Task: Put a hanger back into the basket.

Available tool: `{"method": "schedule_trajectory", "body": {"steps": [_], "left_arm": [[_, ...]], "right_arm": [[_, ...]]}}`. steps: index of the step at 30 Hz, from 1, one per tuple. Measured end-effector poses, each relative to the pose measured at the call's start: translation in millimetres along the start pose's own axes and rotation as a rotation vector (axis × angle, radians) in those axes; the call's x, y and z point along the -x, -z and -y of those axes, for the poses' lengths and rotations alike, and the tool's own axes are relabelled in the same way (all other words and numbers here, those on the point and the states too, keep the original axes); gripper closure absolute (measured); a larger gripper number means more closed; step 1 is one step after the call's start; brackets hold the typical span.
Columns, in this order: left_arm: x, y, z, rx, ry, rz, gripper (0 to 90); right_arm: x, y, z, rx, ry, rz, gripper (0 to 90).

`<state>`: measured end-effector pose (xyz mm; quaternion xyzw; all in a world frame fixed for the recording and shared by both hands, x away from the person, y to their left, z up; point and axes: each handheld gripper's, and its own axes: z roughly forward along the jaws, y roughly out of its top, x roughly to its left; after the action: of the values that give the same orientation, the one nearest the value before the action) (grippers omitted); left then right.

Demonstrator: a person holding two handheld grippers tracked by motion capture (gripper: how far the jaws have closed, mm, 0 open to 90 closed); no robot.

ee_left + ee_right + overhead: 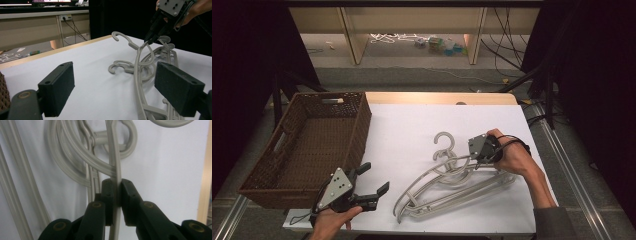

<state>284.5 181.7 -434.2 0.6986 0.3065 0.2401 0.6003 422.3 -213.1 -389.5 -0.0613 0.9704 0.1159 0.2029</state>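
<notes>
My right tongs (116,202) are clamping a grey hanger (115,157) from the pile on the tabletop (412,130). My left tongs (374,180) are hanging released beside the basket (307,145).

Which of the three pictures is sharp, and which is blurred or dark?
High view: dim, black at both sides, table lit. Left gripper view: hangers sharp, near pads soft. Right gripper view: blurred close up, right gripper shut on one hanger.

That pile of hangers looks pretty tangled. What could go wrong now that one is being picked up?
1. The right hand-held gripper pinches one grey hanger by a thin bar, so it might swivel or slip out.
2. That hanger is interlocked with the other hangers, so lifting could drag the pile along.
3. The wicker basket sits across the table; a dangling hook could catch its rim.
</notes>
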Motion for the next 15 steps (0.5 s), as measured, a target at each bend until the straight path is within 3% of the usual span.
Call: {"method": "schedule_trajectory", "body": {"steps": [4,10,11,15], "left_arm": [[-0.2,-0.8,-0.6,-0.001,0.009,0.007,16.0],[-0.9,-9.3,-1.5,-0.008,0.063,0.023,16.6],[-0.2,-13.8,-1.6,-0.019,0.07,0.029,17.0],[3.6,-30.0,-5.0,-0.053,0.065,0.063,18.9]], "right_arm": [[-4.8,9.3,-1.5,0.004,0.011,0.022,82.0],[-11.9,21.7,-4.5,0.013,0.005,0.053,82.0],[-12.3,23.2,-6.3,0.025,0.033,0.068,82.1],[-14.4,29.0,-10.4,0.033,0.038,0.081,81.9]]}}
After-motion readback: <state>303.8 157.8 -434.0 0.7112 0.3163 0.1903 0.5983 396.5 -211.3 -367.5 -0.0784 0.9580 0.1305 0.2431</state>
